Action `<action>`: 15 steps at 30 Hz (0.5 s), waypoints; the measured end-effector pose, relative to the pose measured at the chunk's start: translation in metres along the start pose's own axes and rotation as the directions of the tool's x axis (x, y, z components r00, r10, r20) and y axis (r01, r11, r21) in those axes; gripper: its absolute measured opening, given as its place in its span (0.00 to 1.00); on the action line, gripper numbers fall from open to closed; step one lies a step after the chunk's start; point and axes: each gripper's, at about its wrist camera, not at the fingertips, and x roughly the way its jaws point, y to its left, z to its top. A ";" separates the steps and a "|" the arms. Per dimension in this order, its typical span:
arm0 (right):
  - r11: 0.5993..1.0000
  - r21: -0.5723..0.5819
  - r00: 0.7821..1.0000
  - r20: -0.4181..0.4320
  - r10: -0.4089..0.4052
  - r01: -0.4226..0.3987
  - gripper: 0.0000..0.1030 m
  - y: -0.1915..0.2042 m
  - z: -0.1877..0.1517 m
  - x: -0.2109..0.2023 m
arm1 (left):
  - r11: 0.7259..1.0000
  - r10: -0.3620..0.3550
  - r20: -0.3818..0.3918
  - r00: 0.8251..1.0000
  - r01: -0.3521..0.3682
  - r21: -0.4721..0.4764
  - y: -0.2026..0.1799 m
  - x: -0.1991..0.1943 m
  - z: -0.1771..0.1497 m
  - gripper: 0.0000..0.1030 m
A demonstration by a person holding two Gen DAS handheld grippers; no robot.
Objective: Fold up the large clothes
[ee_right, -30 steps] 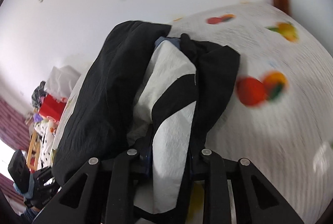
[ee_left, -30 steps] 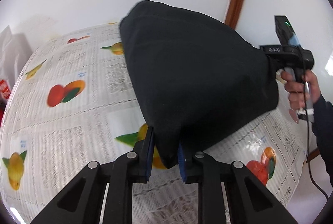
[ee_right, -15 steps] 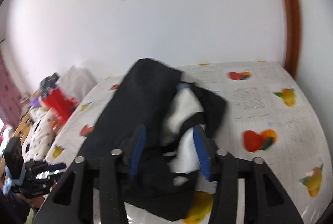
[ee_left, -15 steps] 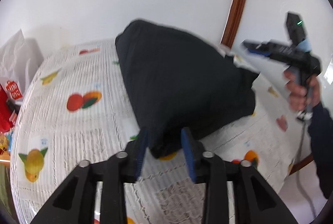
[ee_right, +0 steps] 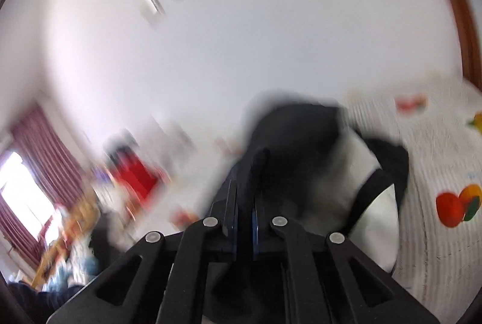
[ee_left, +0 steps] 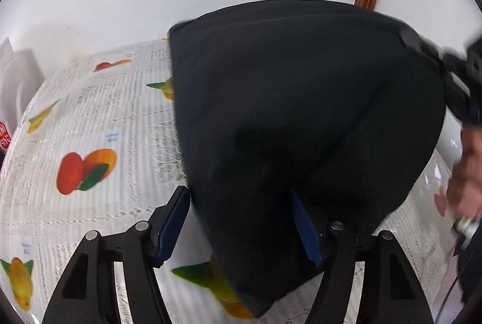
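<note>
We have a large black garment (ee_left: pixel 301 119) lying in a rounded heap on the bed (ee_left: pixel 90 119), whose cover is printed with fruit and newspaper text. Our left gripper (ee_left: pixel 239 221) stands wide, its blue pads on either side of the near lower corner of the cloth; the fabric sits between the jaws and drapes over the right-hand one, but nothing is pinched. Ahead and to the right of that gripper, at the far edge of the garment, the other hand (ee_left: pixel 464 182) shows only as a blur. In the right wrist view our right gripper (ee_right: pixel 243 212) is drawn narrow, the pads almost together with dark cloth running up between them, so we judge it to be holding an edge of the garment, though the picture is heavily smeared and we cannot be sure of the bite. Just to the right of that gripper a white panel (ee_right: pixel 355 179) of the garment, perhaps its lining, is exposed among the black. We judge the folding to be under way but far from finished: the cloth is bunched and doubled over, not yet laid flat with squared edges. What is left, as we read it, is to take hold with the left, spread and smooth the garment, and make clean folds.
</note>
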 end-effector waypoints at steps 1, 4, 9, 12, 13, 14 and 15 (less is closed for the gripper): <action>0.997 0.008 0.996 -0.050 -0.080 0.081 0.06 -0.009 -0.012 0.006 | 0.999 0.031 -0.008 0.999 -0.031 0.012 -0.002 0.003 -0.002 0.65; 0.972 0.157 0.976 -0.162 -0.148 0.174 0.07 -0.049 -0.032 0.018 | 0.999 0.024 -0.010 1.000 -0.024 0.034 -0.002 0.009 -0.008 0.65; 0.967 0.061 0.955 -0.184 -0.232 0.247 0.13 -0.028 -0.028 0.011 | 0.997 0.041 -0.017 0.999 -0.039 0.059 -0.010 0.008 -0.005 0.65; 0.958 -0.060 0.942 -0.172 -0.287 0.281 0.15 -0.010 -0.019 -0.003 | 0.997 0.044 0.002 0.999 -0.044 0.066 -0.011 0.000 -0.005 0.64; 0.946 -0.095 0.935 -0.153 -0.320 0.309 0.16 -0.006 -0.017 -0.009 | 0.997 0.040 0.004 0.999 -0.040 0.059 -0.011 -0.003 -0.005 0.64; 0.932 -0.123 0.925 -0.137 -0.355 0.340 0.16 -0.007 -0.016 -0.014 | 0.998 0.035 0.002 0.999 -0.035 0.046 -0.009 -0.007 -0.005 0.64; 0.921 -0.131 0.916 -0.125 -0.382 0.367 0.18 -0.010 -0.016 -0.021 | 0.999 0.025 0.000 1.000 -0.025 0.030 -0.005 -0.012 -0.006 0.64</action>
